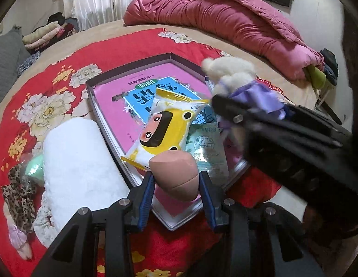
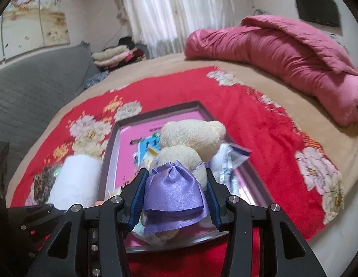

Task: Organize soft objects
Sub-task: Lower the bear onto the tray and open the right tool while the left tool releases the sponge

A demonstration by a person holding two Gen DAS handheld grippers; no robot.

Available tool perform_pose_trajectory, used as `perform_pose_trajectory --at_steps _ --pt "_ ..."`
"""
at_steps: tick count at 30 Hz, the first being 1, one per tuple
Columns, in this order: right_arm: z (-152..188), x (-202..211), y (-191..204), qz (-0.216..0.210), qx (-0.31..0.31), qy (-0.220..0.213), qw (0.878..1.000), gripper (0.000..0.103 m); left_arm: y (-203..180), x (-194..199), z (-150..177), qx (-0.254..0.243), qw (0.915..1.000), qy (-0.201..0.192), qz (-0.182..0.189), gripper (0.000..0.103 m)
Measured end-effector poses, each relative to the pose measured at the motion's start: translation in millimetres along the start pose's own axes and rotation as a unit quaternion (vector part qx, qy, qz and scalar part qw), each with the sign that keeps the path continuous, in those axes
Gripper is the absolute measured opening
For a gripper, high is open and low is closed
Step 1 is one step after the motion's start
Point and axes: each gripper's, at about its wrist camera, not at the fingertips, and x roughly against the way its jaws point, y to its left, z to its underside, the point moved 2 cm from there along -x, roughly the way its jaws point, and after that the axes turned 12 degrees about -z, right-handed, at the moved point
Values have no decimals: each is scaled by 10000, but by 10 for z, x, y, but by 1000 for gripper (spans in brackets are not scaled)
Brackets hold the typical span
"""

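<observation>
My left gripper point(image 1: 176, 180) is shut on a pink egg-shaped sponge point(image 1: 176, 173), held over the near corner of a grey shallow box point(image 1: 132, 65) that has a pink book in it. A yellow cartoon packet point(image 1: 165, 129) and a pale green sachet point(image 1: 206, 147) lie in the box. My right gripper point(image 2: 176, 189) is shut on a cream teddy bear point(image 2: 192, 136) in a purple satin dress, over the same box point(image 2: 156, 108). From the left wrist view the bear point(image 1: 229, 73) and the right gripper point(image 1: 227, 108) come in from the right.
The box sits on a red flowered blanket point(image 1: 132, 43) spread over a bed. A rolled white towel point(image 1: 79, 159), a leopard-print cloth point(image 1: 19, 194) and a mint green thing lie left of the box. A pink quilt point(image 1: 236, 23) is heaped at the far side.
</observation>
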Motion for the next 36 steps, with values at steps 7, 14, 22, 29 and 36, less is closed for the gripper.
perform_pose_trajectory --at_steps 7,14,22,29,36 --pt "44 -204 74 -49 134 349 9993 49 29 11 17 73 10000 -16 47 40" --pt "105 -361 41 53 72 671 9977 50 55 18 3 135 9999 -13 87 40" --pt "103 -324 53 32 83 572 9983 64 77 19 2 177 9998 1 91 40" --pt "59 -65 28 75 15 -44 10000 68 81 21 -5 220 9997 20 107 41" --pt "36 36 -113 278 -265 -246 9990 74 69 20 7 196 9998 18 84 42"
